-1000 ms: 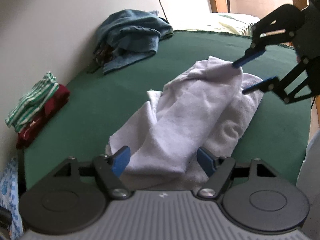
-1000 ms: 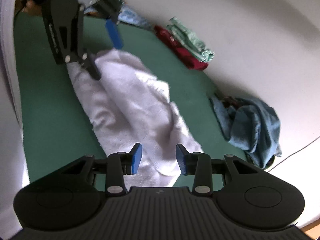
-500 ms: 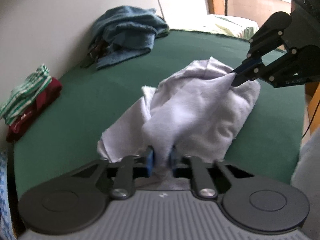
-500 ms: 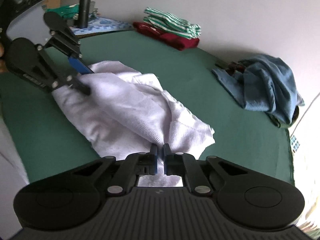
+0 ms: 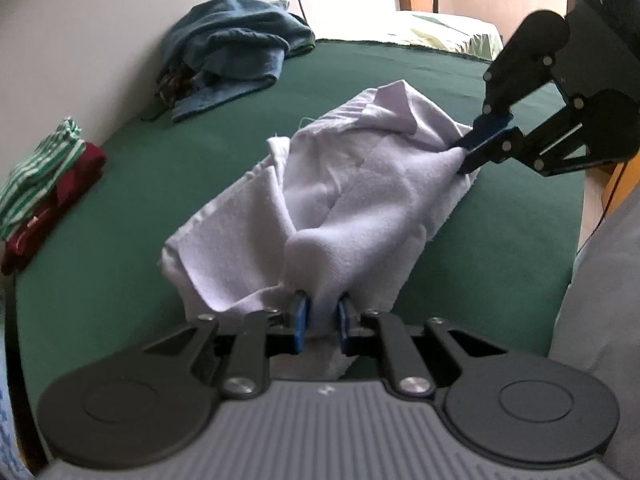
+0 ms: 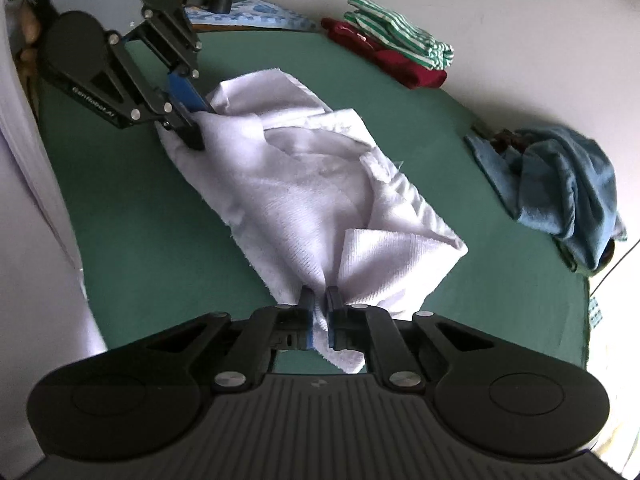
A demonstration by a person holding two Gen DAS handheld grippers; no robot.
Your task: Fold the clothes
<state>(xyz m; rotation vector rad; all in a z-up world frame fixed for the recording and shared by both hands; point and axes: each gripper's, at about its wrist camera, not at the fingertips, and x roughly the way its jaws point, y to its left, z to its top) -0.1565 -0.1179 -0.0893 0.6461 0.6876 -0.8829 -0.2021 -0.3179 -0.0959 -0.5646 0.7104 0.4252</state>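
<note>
Green cloth covers the whole table (image 5: 400, 80), and right in the middle of it lies the white garment (image 5: 360, 192), bunched into a long ridge. Beyond the garment, against the wall, sits a crumpled blue pile (image 5: 232, 40); off to one side of the garment, a striped green top (image 6: 400, 36) rests folded on a red one (image 6: 404, 68), so part of the job looks done already.

Now the action: a second ago both tools stood wide apart over the fabric, and now each has bitten in. The left gripper (image 5: 322, 314) pinches a tuck at one end of the garment, its jaws easing open a touch yet the pads pressing the cloth. The right gripper (image 6: 320, 306) is clamped tight on the opposite end.

The garment lay flatter and slacker before; now it is drawn up between the two pinches. To my eye, that sets up a lift or a spread for folding.
</note>
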